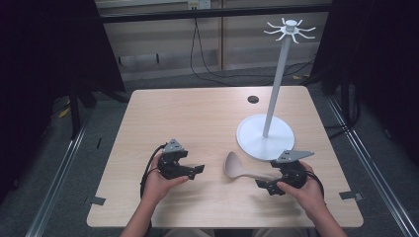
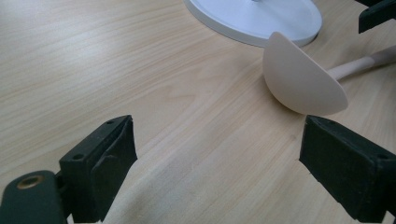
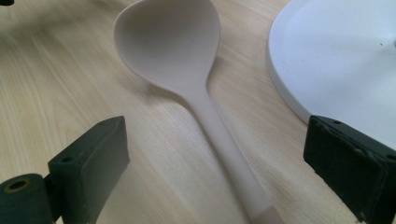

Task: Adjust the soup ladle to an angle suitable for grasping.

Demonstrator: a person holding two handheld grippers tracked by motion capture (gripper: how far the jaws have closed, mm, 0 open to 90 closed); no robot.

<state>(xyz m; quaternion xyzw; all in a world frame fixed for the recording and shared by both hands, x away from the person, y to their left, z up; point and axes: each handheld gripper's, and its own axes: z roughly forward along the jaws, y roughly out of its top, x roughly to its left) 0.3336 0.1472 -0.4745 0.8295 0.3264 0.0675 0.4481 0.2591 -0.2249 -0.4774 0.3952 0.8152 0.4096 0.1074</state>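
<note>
A beige ladle (image 1: 236,167) lies on the wooden table (image 1: 197,113), bowl toward the left, handle running right. My right gripper (image 1: 264,185) is open at the handle's end; in the right gripper view the ladle (image 3: 187,60) runs up between the wide-apart jaws and no pad touches it. My left gripper (image 1: 197,170) is open, a short way left of the ladle bowl (image 2: 299,81), with bare table between its jaws. A white stand (image 1: 271,103) with a round base (image 1: 252,138) and hooks at its top rises behind the ladle.
A dark round hole (image 1: 253,99) sits near the table's far edge. The stand's base (image 3: 336,60) lies close to the right of my right gripper. Cables run on the floor beyond the table, and metal rails flank both sides.
</note>
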